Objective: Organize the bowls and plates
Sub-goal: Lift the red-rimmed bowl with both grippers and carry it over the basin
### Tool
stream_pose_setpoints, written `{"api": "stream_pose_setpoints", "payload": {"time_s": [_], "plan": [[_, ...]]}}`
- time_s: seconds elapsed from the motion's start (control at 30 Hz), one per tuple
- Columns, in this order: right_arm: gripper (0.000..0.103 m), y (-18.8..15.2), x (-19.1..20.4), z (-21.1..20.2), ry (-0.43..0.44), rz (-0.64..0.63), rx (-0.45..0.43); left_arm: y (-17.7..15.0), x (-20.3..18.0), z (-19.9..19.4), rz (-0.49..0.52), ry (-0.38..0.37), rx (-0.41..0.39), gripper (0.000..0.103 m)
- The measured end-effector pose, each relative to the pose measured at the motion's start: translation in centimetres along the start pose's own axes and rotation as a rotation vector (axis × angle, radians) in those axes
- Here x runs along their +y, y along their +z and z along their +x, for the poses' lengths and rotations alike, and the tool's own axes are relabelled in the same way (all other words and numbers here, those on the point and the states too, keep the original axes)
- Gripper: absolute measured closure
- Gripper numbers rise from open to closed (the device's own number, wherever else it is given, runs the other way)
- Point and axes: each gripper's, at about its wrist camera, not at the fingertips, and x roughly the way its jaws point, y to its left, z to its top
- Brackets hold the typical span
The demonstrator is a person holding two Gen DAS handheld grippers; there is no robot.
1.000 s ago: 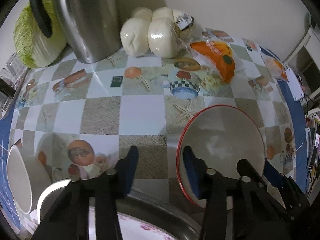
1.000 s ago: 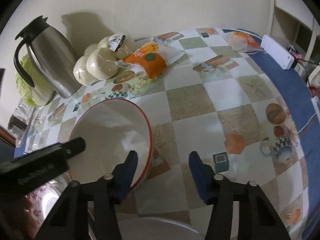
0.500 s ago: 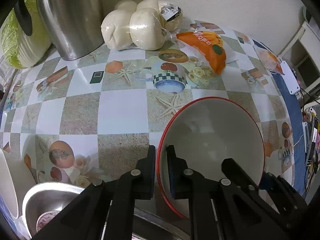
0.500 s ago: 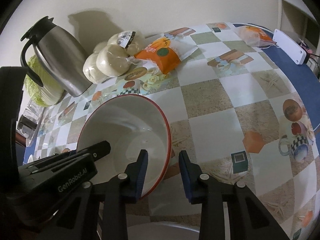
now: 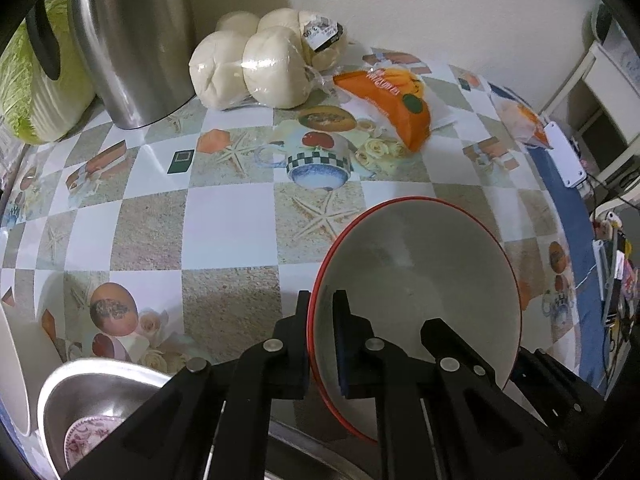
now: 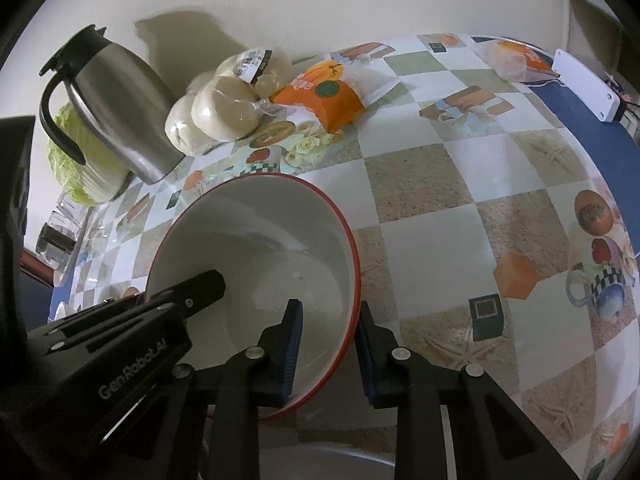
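Note:
A white bowl with a red rim [image 5: 424,280] is held tilted above the checked tablecloth; it also shows in the right wrist view [image 6: 256,256]. My left gripper [image 5: 322,344] is shut on the bowl's left rim, one finger inside and one outside. My right gripper [image 6: 328,348] straddles the bowl's right rim, one finger inside and one outside, with a visible gap at the outer finger. A steel bowl [image 5: 92,392] holding a pink-patterned plate [image 5: 86,436] sits at lower left, beside a white bowl [image 5: 12,364].
A steel thermos jug [image 5: 132,36], a cabbage [image 5: 36,92], a bag of white buns [image 5: 264,60] and an orange snack pack [image 5: 396,100] stand along the wall. A white power strip [image 6: 584,84] lies at the table's right edge.
My left gripper closed onto the bowl's rim. My right gripper narrowed, then moved onto the rim from the right. The bowl tilted and rose slightly.

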Motion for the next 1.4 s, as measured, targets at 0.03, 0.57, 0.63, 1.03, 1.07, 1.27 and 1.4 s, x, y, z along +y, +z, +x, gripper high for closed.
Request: {"api": "stream_pose_setpoints", "payload": {"time_s": [0.03, 0.57, 0.63, 1.03, 1.07, 1.27, 1.4], "plan": [[0.075, 0.1, 0.0, -0.2, 0.001, 0.001, -0.002, 0.0, -0.1, -0.3, -0.002, -0.004, -0.005, 0.093], [0.075, 0.6, 2.8, -6.0, 0.028, -0.058, -0.087, -0.9, 0.8, -7.7, -0.055, -0.009, -0.141, 0.093], [0.075, 0.5, 3.7, -6.6, 0.031, -0.083, -0.090, -1.3, 1.6, -8.4, -0.082, -0.016, -0.146, 0.093], [0.075, -1.6, 9.5, -8.2, 0.089, -0.223, -0.066, -5.3, 7.4, -12.2, -0.246, 0.000, -0.197, 0.093], [0.075, -2.0, 10.2, -8.2, 0.087, -0.243, -0.063, -5.8, 8.0, -12.4, -0.264, -0.001, -0.198, 0.093], [0.075, -3.9, 13.4, -8.2, 0.095, -0.347, -0.027, -8.5, 10.9, -14.0, -0.341, -0.001, -0.215, 0.093], [0.075, -5.2, 14.9, -7.9, 0.110, -0.390, 0.011, -10.3, 12.4, -15.0, -0.388, -0.018, -0.225, 0.092]]}}
